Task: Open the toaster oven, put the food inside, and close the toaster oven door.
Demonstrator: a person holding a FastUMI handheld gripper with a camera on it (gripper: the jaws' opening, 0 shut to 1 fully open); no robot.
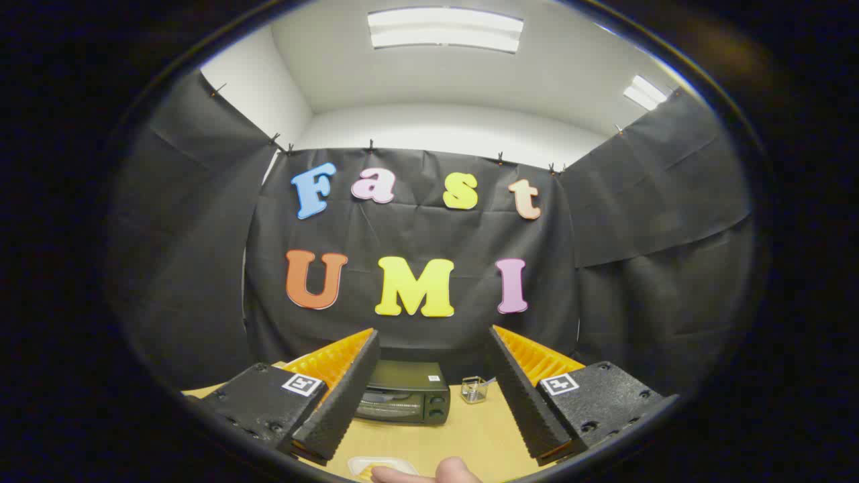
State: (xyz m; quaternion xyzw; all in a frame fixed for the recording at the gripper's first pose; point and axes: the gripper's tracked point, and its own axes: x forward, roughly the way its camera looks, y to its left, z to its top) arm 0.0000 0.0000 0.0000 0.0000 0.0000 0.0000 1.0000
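Observation:
A black toaster oven (pixel 402 396) stands on the wooden table (pixel 470 429) against the booth's back wall, its door closed, beyond the fingers and partly hidden by the left one. My gripper (pixel 433 349) is open, held high above the table with nothing between its fingers. Below the fingers, at the near table edge, lies a pale plate (pixel 382 465) with some yellowish food on it, mostly cut off. A person's hand (pixel 429 473) shows right by the plate.
A small clear container (pixel 474 390) stands on the table just to the right of the oven. Black cloth walls close in the booth on three sides.

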